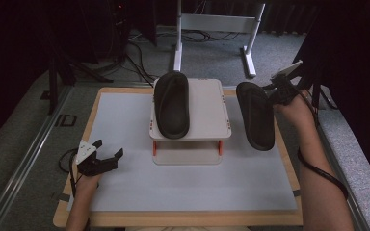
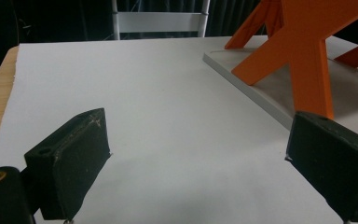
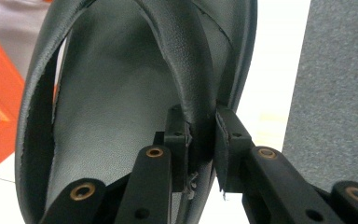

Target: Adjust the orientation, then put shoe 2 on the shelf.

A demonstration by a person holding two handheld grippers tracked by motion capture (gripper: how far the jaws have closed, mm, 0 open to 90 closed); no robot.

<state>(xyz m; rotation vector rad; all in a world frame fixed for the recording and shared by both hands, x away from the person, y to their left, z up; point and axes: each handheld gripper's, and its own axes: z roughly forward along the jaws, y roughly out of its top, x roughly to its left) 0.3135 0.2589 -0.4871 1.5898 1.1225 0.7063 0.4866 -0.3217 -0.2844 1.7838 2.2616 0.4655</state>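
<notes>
- the left claw (image 1: 107, 155) is hovering low over the near left of the white worktop (image 1: 125, 125), its jaws spread wide with nothing between them.
- a small white rack (image 1: 207, 108) on orange legs (image 2: 307, 56) is standing at the middle of the worktop, carrying one dark slipper (image 1: 172, 105).
- the right claw (image 3: 201, 140) is pinching the rim of a second dark slipper (image 1: 256, 115), holding it tilted just right of the rack.
</notes>
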